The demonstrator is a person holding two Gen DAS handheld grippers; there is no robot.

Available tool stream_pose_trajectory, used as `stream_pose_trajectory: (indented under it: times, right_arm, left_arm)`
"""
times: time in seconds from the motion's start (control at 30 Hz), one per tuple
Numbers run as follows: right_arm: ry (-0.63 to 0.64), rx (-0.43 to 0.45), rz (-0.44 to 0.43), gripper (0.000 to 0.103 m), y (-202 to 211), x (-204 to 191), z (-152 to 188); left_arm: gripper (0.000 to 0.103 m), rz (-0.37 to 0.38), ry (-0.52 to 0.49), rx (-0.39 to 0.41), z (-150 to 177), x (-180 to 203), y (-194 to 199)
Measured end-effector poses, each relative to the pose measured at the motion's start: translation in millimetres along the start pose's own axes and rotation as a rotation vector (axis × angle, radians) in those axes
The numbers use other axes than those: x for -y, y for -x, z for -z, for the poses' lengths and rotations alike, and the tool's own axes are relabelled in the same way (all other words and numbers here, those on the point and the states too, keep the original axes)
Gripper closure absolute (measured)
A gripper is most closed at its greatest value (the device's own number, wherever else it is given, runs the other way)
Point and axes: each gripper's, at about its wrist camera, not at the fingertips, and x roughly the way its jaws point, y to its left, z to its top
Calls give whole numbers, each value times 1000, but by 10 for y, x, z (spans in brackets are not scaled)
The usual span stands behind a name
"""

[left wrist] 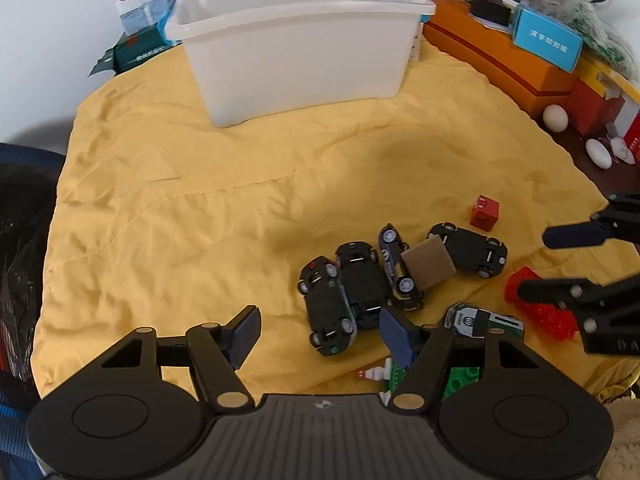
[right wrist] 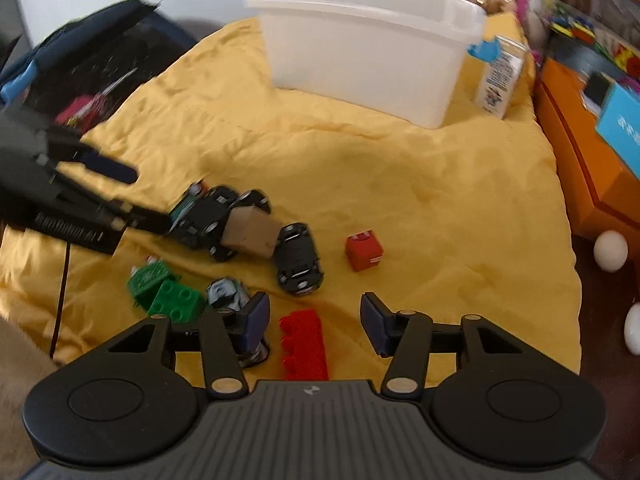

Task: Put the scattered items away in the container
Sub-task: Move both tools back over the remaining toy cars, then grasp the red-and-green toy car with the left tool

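We see a yellow cloth spread over a surface, with a white plastic container standing at its far edge and toys scattered at the near edge. Our right gripper points down at a red toy brick, which lies between its two fingers, a little closer to the left one. The fingers stand apart, with yellow cloth showing on both sides of the brick, so nothing is clamped. The brick's long axis seems to run along the line the gripper points, away from us toward the container, so we judge that the fingers would close across its narrow width. Our left gripper hovers over a pile of black toy cars, its fingers wide apart and holding nothing; one car lies partly between them. A tan block rests on that pile, and a small red cube sits just beyond. The right hand is plainly the nearer one to the brick. The container is well apart from both grippers, straight ahead across the open cloth.
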Motion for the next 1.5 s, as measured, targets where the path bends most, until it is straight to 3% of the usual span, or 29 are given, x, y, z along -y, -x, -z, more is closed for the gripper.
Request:
stream_pose_trajectory:
  times: [0.1, 0.23, 0.3, 0.37, 0.57, 0.73, 0.83, 0.97, 1.03, 1.07, 1.1, 1.17, 1.33, 1.5]
  right_arm:
    - [-123, -18, -34, 49, -115, 184, -50]
    - [-253, -70, -148, 50, -373, 329, -97]
    - [-248, -87, -148, 63, -445, 286, -115]
    - [-176, -84, -124, 84, -419, 194, -163]
    - [-20, -9, -14, 85, -320, 130, -335]
    - [192, 69, 193, 86, -359, 34, -426]
    - [342, 67, 288, 86, -499, -107, -397]
    - [436, 74, 228, 81, -492, -278, -287]
    - [454, 79, 192, 74, -435, -320, -215]
    - [439, 82, 185, 70, -409, -326, -187]
    - [414, 79, 180, 70, -382, -309, -173]
    - [362, 71, 161, 69, -336, -257, -153]
    - [283, 78, 177, 68, -220, -193, -103]
    - [215, 77, 183, 68, -192, -118, -118]
  left_arm:
    - [34, 10, -9, -2, -2, 25, -5]
    - [34, 23, -17, -9, 15, 55, -12]
    - [34, 23, -17, -15, 28, 58, -22]
    - [34, 15, -12, -22, 39, 49, -30]
    - [34, 7, 65, -42, 45, -121, -80]
    - [34, 8, 85, -61, 37, -184, -130]
    - [35, 19, 73, -67, 5, -159, -160]
    - [34, 1, 9, -73, -46, -64, -220]
    - [34, 23, 23, -95, -63, -81, -308]
    - [44, 59, 48, -93, -74, -114, -332]
    - [65, 106, 81, -91, -86, -162, -343]
    - [82, 167, 131, -99, -109, -248, -349]
    - [85, 145, 109, -103, -114, -385, -303]
    - [85, 209, 142, -28, -352, -515, -205]
